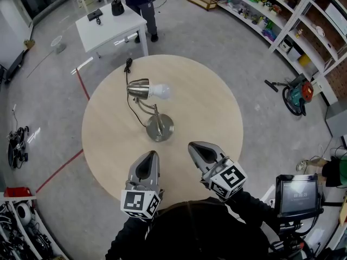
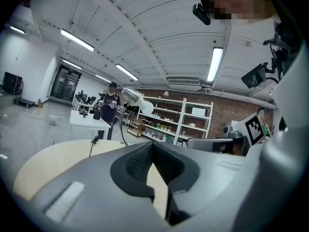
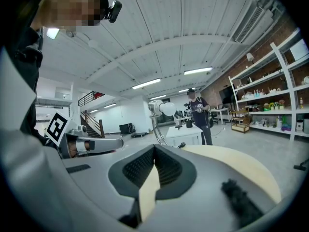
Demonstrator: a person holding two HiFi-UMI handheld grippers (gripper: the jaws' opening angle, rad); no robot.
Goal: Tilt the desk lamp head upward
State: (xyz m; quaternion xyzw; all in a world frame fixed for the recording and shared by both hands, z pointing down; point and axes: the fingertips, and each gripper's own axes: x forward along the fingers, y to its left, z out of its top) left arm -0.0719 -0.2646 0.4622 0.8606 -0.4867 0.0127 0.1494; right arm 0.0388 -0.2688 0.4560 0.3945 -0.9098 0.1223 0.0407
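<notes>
Both grippers, left (image 1: 150, 160) and right (image 1: 198, 150), closed and empty, near the lamp (image 1: 149, 93) on the table (image 1: 217, 107)

Person (image 1: 142, 3) is standing at the far white table (image 1: 108, 30), shelves (image 1: 303, 20) are running along the far right, green vacuum (image 1: 297, 93) is sitting on floor (image 1: 217, 42) nearby.

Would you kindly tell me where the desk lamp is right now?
In the head view, the desk lamp stands left of centre on the round table, just beyond the left gripper, untouched by either gripper.
</notes>
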